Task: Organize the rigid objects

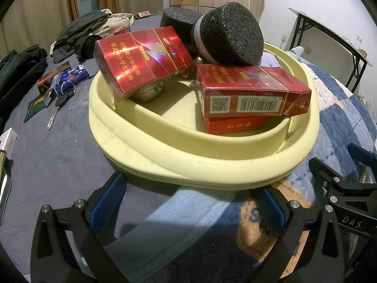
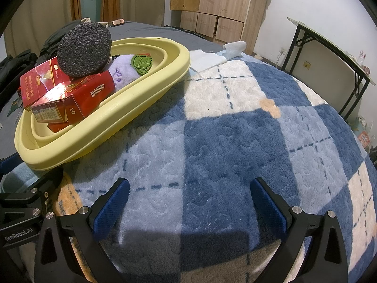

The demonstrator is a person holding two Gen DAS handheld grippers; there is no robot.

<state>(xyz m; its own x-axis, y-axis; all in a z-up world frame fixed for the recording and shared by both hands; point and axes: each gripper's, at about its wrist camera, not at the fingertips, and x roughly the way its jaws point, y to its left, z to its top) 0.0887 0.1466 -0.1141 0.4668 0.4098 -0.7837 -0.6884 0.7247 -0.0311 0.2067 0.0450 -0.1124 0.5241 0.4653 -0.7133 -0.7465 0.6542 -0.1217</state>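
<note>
basin (image 1: 165, 165), pale yellow, sits at frame centre of the left wrist view, half on the grey sheet and half on the plaid blanket (image 2: 235, 129). it holds three red cigarette boxes: one tilted at upper left (image 1: 141, 59), one with a barcode at centre right (image 1: 252, 94), one beneath that (image 1: 235, 125). two dark foam blocks (image 1: 231, 37) rest on the boxes at the top of the pile. a purple plush item (image 2: 122, 73) with a green leaf lies at the far end of the basin in the right wrist view.

left gripper (image 1: 186, 210) stands with jaws spread wide, empty, just short of the basin's near rim. right gripper (image 2: 188, 207) is likewise spread and empty, over bare blanket, with the basin at upper left of its frame.

judged step: collection is well advanced; loose items remain. a key (image 1: 57, 108), a small dark box (image 1: 50, 77) and packets lie at left of the left wrist view, well apart from the basin.

next move likely calls for the left gripper to swing left, descend on one loose item and close on it. the flat key on soft cloth calls for a low pinch.

obstructions: the pile is unsteady; any added item may dislodge the foam blocks. clothing (image 1: 77, 30) crowds the upper left.
</note>
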